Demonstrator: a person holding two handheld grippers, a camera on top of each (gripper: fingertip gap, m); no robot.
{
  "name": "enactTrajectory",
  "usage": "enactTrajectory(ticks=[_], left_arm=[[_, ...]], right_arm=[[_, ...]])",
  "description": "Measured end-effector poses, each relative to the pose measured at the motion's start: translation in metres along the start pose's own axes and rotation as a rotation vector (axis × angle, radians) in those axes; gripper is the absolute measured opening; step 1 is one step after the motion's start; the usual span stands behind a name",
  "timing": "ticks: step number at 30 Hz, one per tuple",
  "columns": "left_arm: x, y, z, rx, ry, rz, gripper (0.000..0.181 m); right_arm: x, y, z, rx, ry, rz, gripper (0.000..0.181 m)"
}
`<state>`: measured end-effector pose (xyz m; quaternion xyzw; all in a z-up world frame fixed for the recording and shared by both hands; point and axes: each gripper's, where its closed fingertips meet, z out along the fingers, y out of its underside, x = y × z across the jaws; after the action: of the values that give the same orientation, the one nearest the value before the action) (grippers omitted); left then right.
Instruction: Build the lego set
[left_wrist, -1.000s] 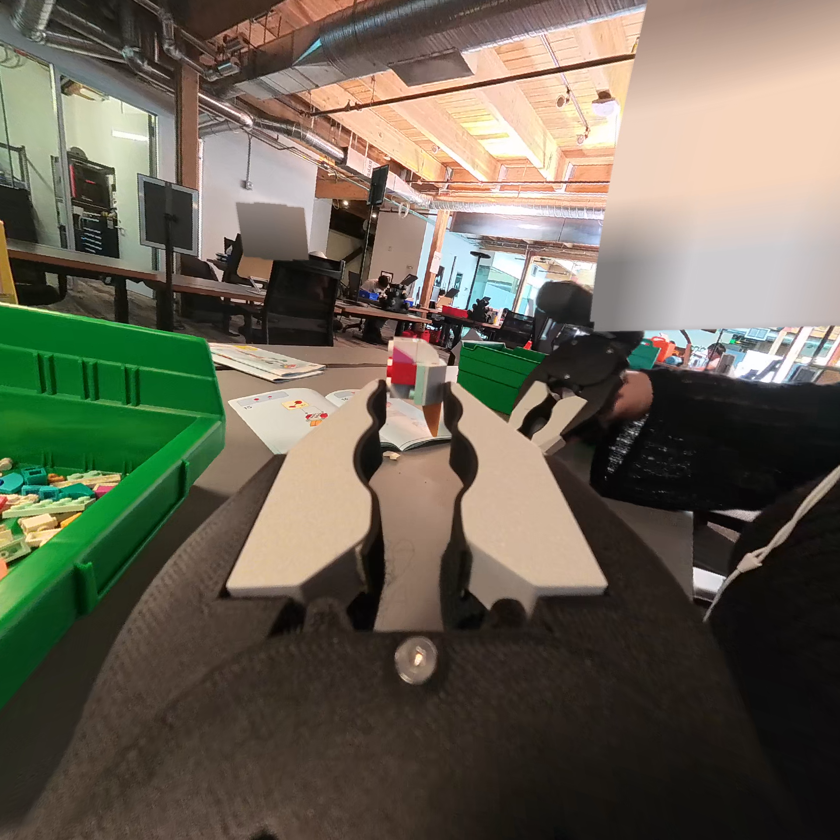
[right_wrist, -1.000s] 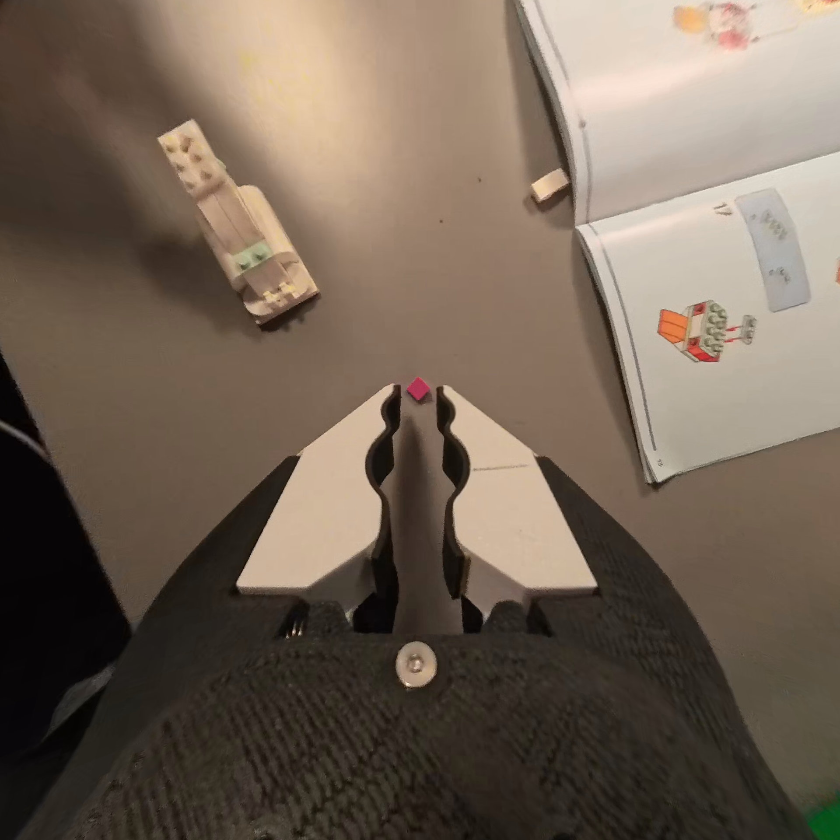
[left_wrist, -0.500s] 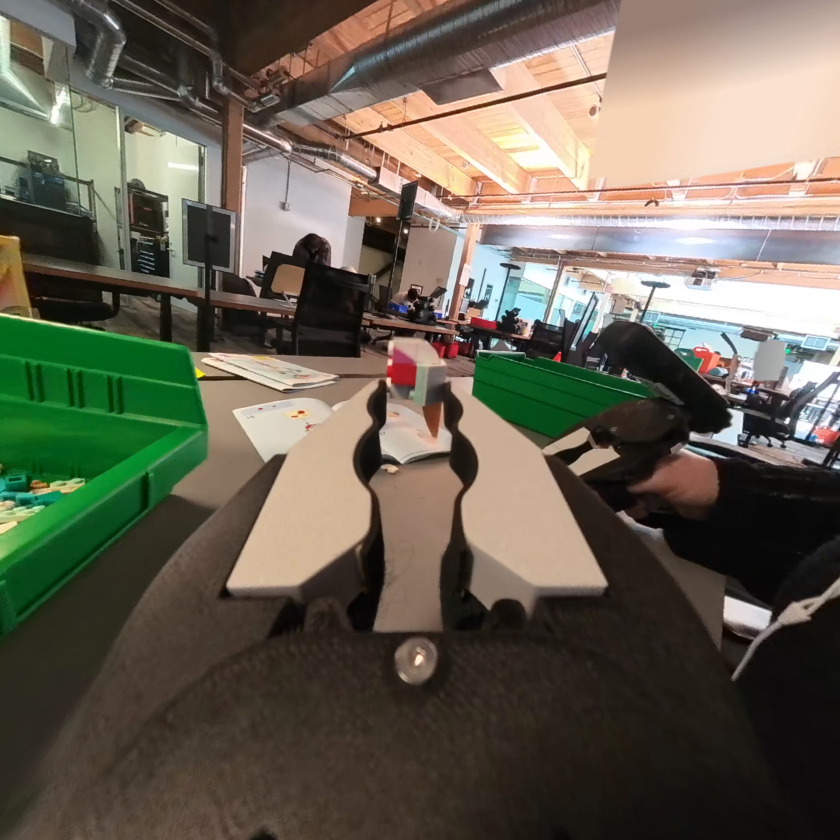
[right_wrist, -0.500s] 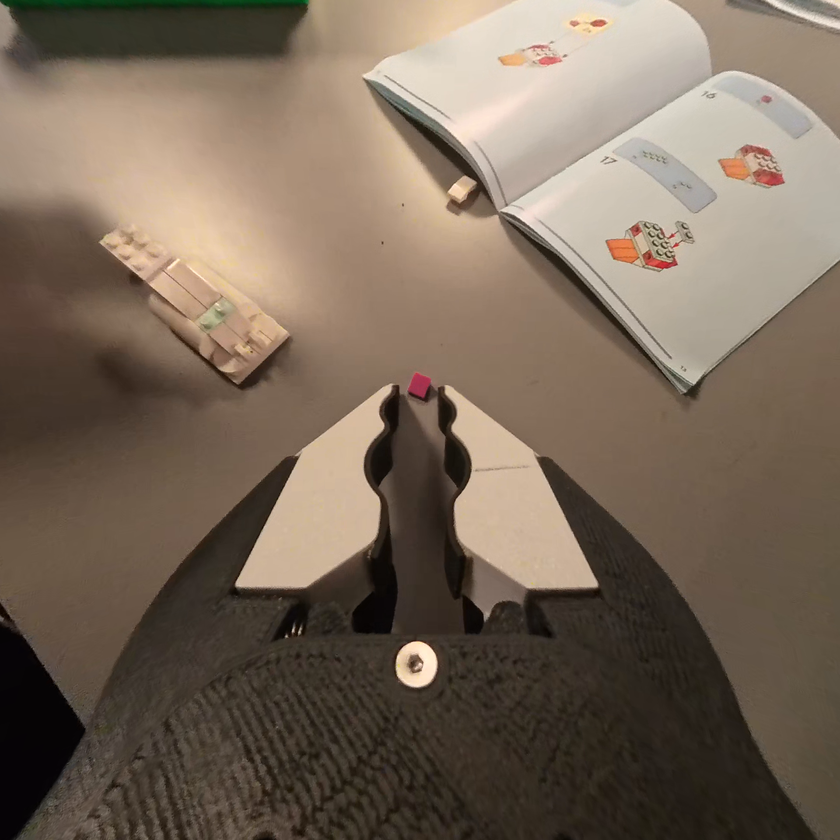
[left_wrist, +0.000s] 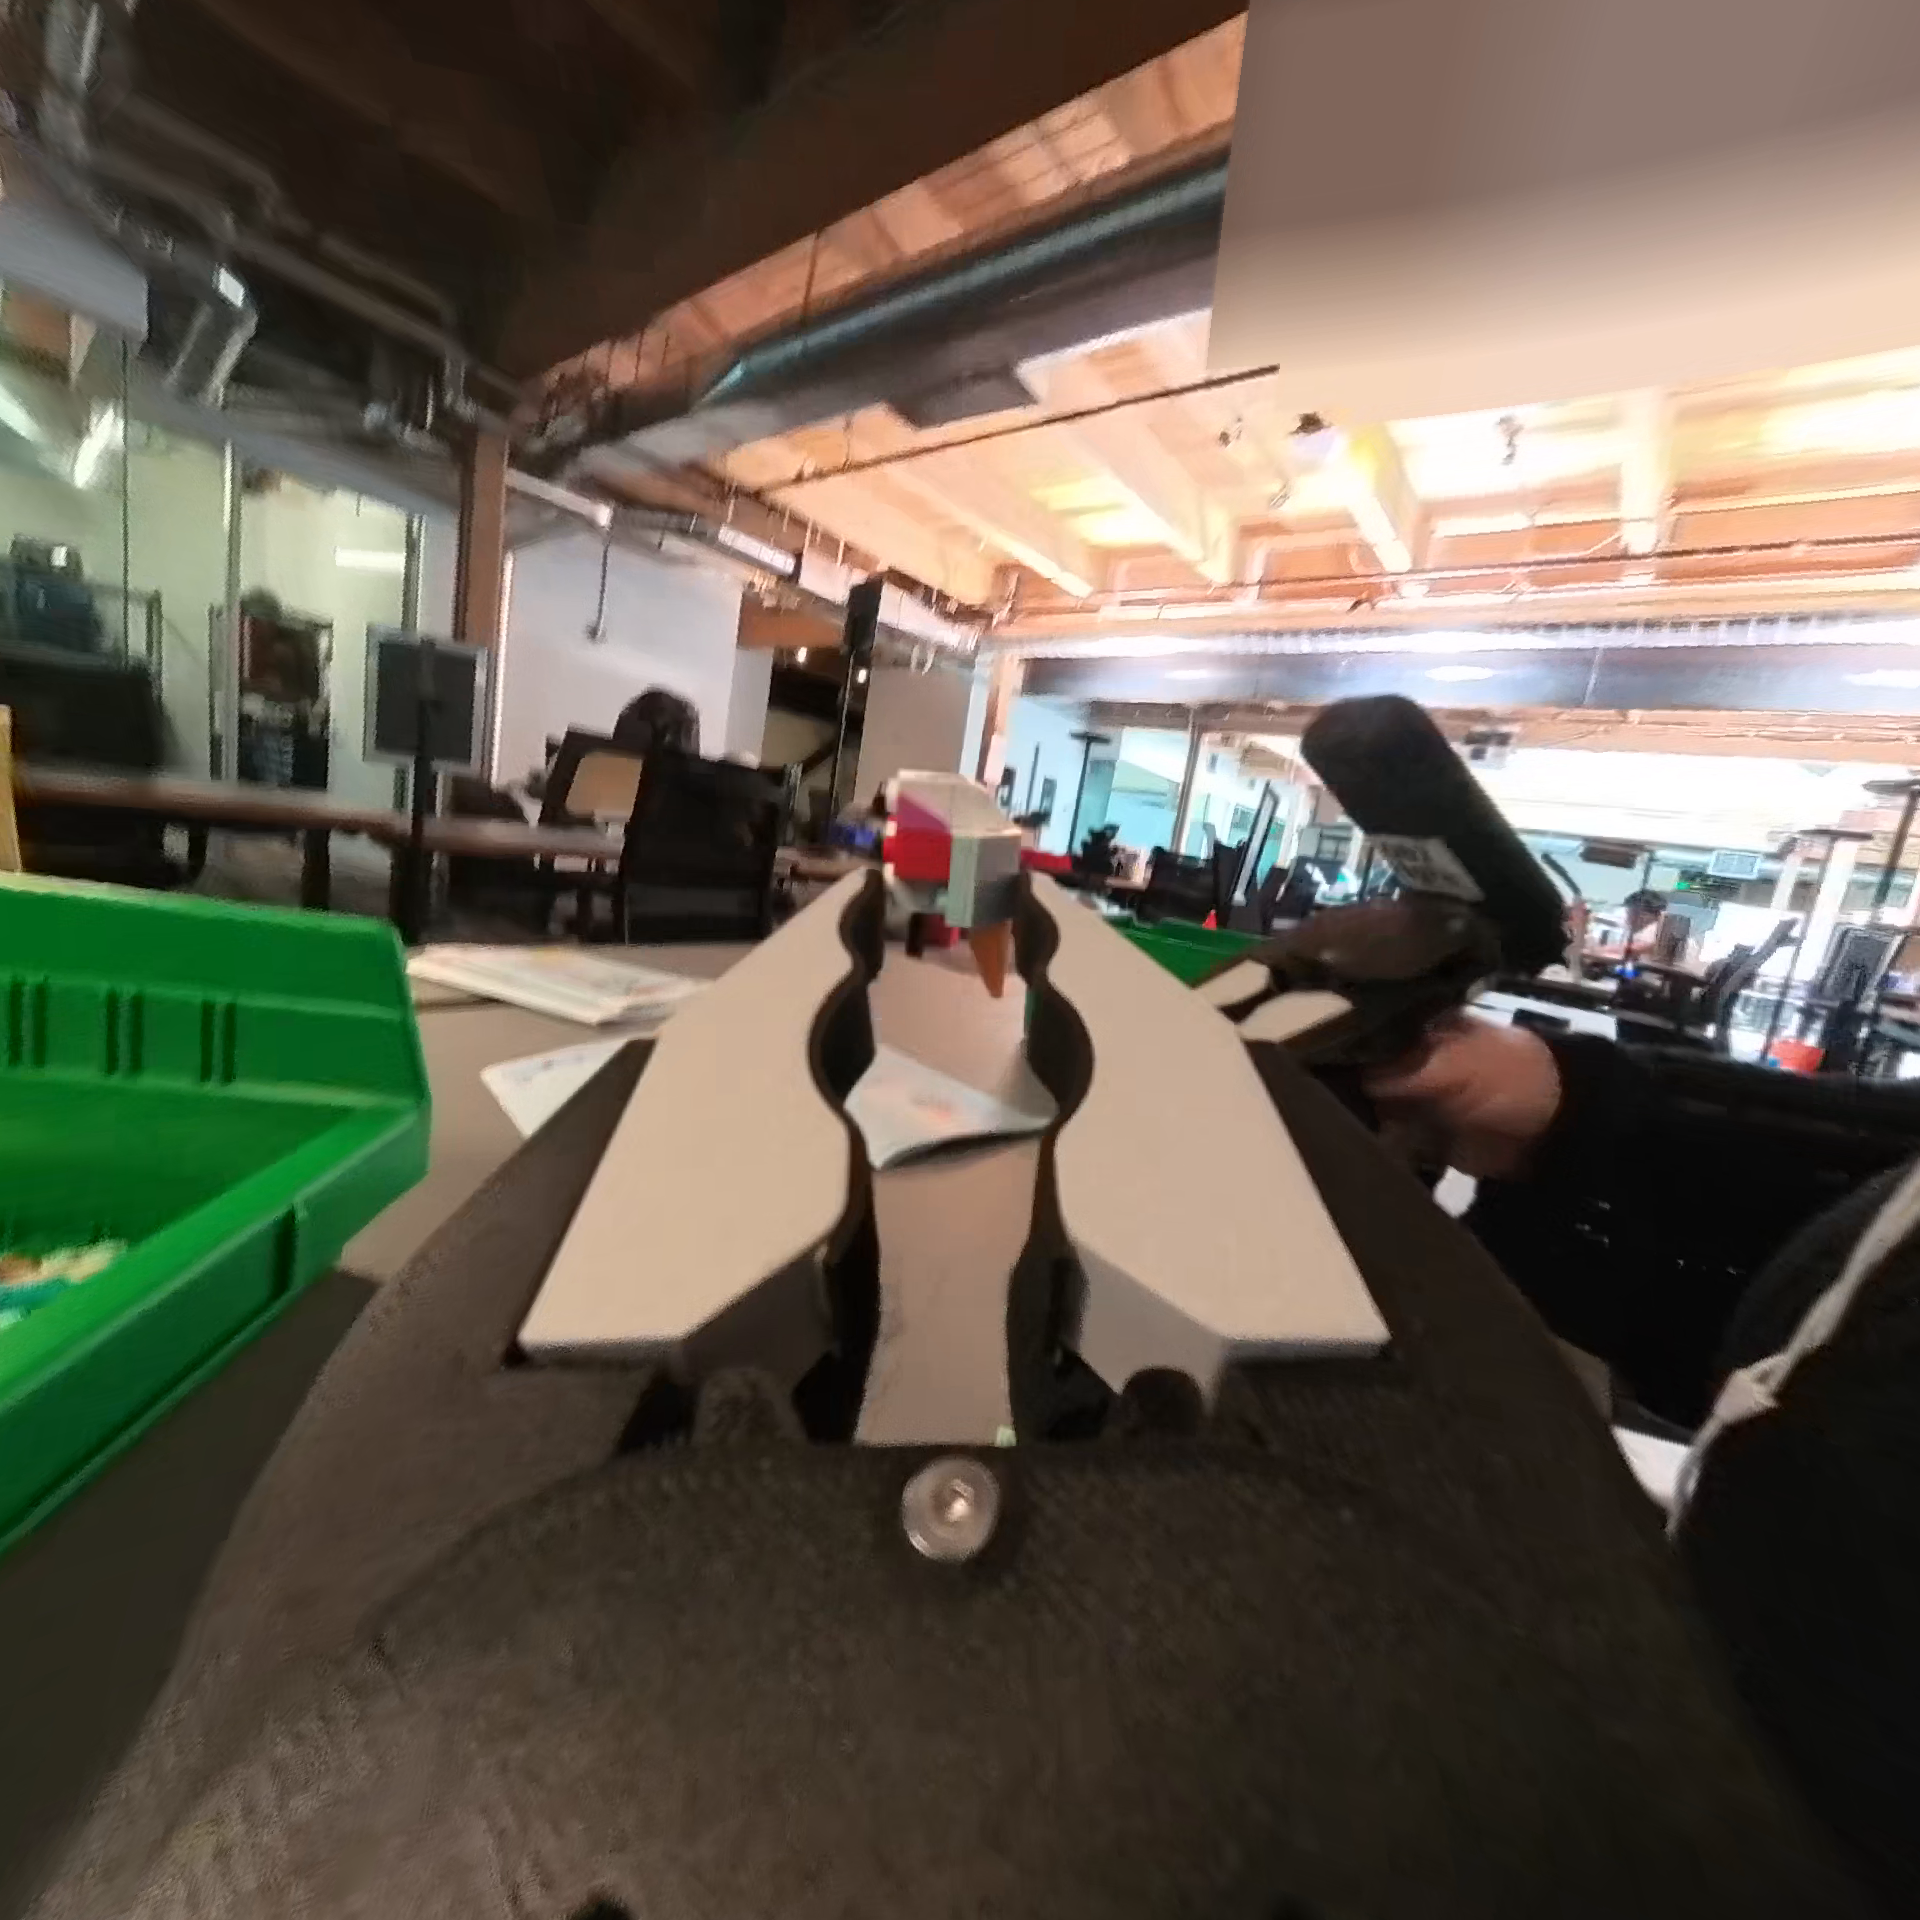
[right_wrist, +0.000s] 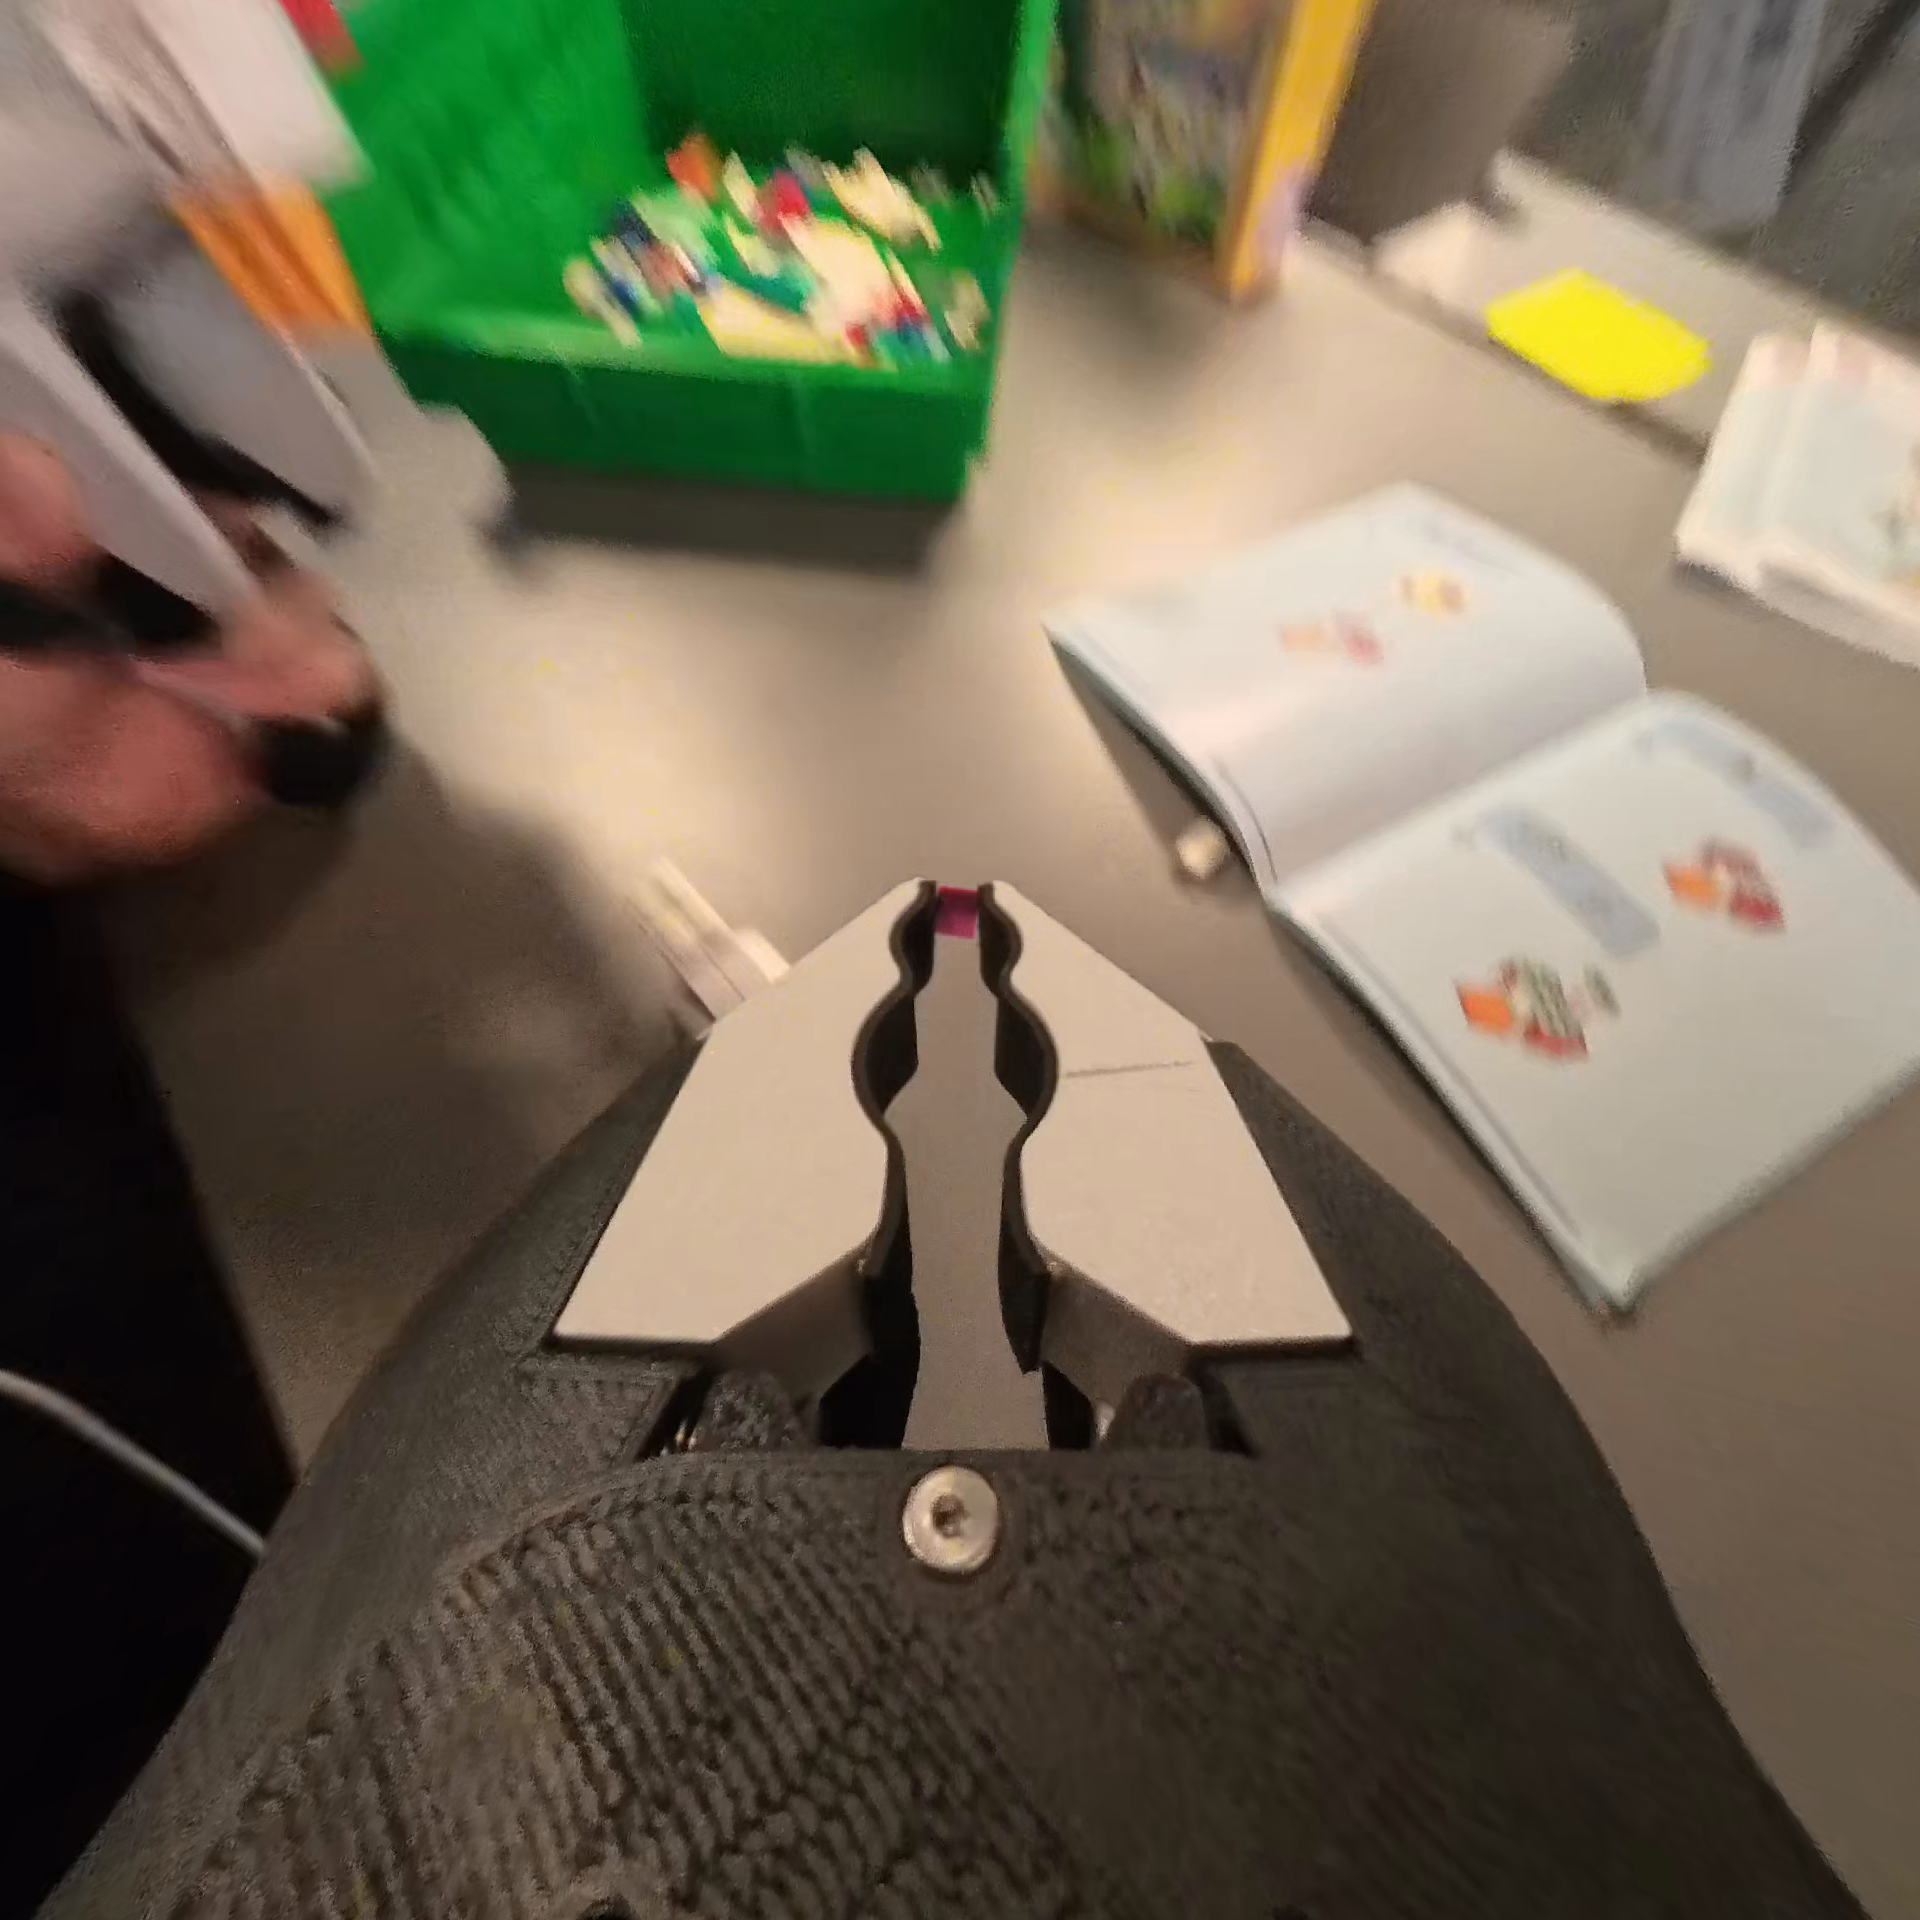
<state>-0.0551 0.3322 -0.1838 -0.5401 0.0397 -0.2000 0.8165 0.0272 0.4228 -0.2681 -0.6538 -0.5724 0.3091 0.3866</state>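
My left gripper is shut on a small lego build of red, magenta, grey and orange bricks, held up above the table. My right gripper is shut on a tiny magenta brick at its fingertips, above the grey table. The right gripper also shows in the left wrist view, held by a hand at the right. The left gripper and its hand appear blurred at the left of the right wrist view. A white lego assembly lies on the table, partly hidden behind my right fingers.
A green bin with several loose bricks stands at the back of the table; it also shows in the left wrist view. An open instruction booklet lies at the right, with a small white piece beside it. More booklets and a yellow sheet lie further back. There is about 15 cm between the tips of the two grippers. My right gripper's tips are some 11 cm from the small white piece.
My right gripper has tilted up and swung, so the green bin and the left hand come into view; the white assembly has slid behind its fingers. The left gripper has lifted slightly with the build.
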Motion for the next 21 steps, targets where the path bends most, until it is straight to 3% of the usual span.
enactTrajectory(ticks=[4,8,13,21], left_arm=[[0.013,-0.012,-0.003,0.065,0.007,0.183,0.023],[0.021,-0.015,-0.002,0.082,-0.026,0.334,0.023],[0.021,-0.016,-0.001,0.084,-0.049,0.360,0.023],[0.020,-0.018,-0.003,0.096,-0.049,0.335,0.023]], right_arm=[[-0.051,-0.086,-0.011,0.213,-0.205,-0.020,0.006],[-0.089,-0.136,-0.019,0.299,-0.360,-0.058,0.006],[-0.106,-0.140,-0.011,0.188,-0.423,-0.089,0.006],[-0.105,-0.145,-0.009,0.108,-0.415,-0.144,0.006]])
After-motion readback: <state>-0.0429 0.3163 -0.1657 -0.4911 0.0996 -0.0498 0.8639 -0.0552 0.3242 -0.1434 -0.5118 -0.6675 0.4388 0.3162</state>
